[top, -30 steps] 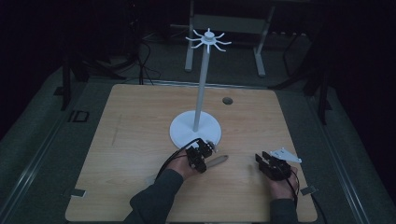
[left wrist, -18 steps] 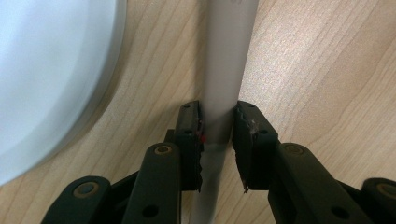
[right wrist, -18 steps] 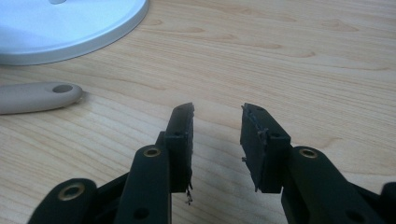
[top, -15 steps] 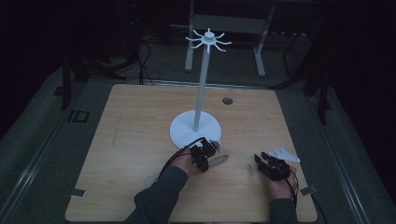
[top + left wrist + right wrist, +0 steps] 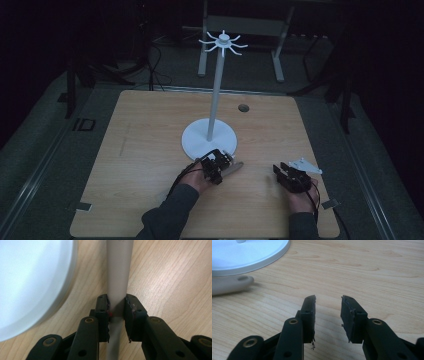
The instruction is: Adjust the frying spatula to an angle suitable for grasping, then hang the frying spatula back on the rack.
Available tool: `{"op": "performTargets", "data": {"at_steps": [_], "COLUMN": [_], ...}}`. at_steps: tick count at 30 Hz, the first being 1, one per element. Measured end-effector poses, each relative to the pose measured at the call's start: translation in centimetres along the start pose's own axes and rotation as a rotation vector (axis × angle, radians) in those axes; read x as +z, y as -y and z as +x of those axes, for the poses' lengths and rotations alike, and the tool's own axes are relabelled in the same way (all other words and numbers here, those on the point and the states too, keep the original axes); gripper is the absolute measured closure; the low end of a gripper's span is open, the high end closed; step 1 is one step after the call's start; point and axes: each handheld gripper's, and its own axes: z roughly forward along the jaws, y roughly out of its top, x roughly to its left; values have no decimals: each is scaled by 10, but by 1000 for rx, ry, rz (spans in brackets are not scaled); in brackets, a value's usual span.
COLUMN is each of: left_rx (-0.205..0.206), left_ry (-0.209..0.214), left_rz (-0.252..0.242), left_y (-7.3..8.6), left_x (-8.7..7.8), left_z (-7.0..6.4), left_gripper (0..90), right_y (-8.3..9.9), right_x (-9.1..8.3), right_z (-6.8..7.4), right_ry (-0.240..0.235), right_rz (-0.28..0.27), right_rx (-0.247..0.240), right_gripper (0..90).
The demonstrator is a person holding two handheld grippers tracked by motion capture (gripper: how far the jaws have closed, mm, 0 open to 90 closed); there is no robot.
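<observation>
a wooden table (image 5: pixel 150 150) holds 1 white stand (image 5: pixel 209 140) with 1 round base and 1 tall pole, and 1 grey handle-like piece (image 5: pixel 117 277) lying flat just beside the base's near edge. the left gripper (image 5: pixel 117 308) is clamped on that piece. the right gripper (image 5: pixel 328 307), jaws apart, rests near the front right edge, with bare wood around it.
</observation>
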Motion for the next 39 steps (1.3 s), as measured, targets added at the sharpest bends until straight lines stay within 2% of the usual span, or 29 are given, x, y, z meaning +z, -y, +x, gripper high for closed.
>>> {"op": "performTargets", "data": {"at_steps": [4,5,9,11,12,14,17,18,21,24,26,30,31,35,39], "left_rx": [-28,-54,-101,-101,-114,-105,-110,-115,-116,-128,-148,-159,-181,-215,-234], "left_ry": [-7,-9,-30,-30,-37,-33,-36,-41,-37,-45,-63,-78,-99,-138,-152], "left_rz": [-58,-104,-168,-168,-194,-205,-211,-228,-233,-259,-292,-314,-346,-402,-435], "left_y": [4,8,14,14,16,18,19,21,22,25,27,28,29,32,34], "left_x": [-10,-16,-25,-25,-30,-34,-35,-39,-41,-46,-52,-56,-60,-68,-75], "left_z": [1,2,5,5,5,5,5,5,6,6,5,6,6,7,9], "left_gripper": [746,746,746,746,746,746,746,746,746,746,745,745,745,746,745], "right_y": [0,0,0,0,0,0,0,0,0,0,0,0,0,0,0], "right_x": [0,0,0,0,0,0,0,0,1,0,1,0,0,1,1], "right_z": [0,0,0,0,0,0,0,0,1,0,0,0,0,0,0], "right_ry": [3,4,5,6,8,9,9,9,8,10,9,10,10,10,10], "right_rz": [0,-1,-1,-1,-2,-2,-1,-1,-1,-3,-3,-4,-3,-2,0], "right_rx": [1,1,3,3,2,4,3,3,2,6,7,9,8,8,6], "right_gripper": [642,643,643,643,643,643,643,643,642,641,641,641,640,639,638]}}
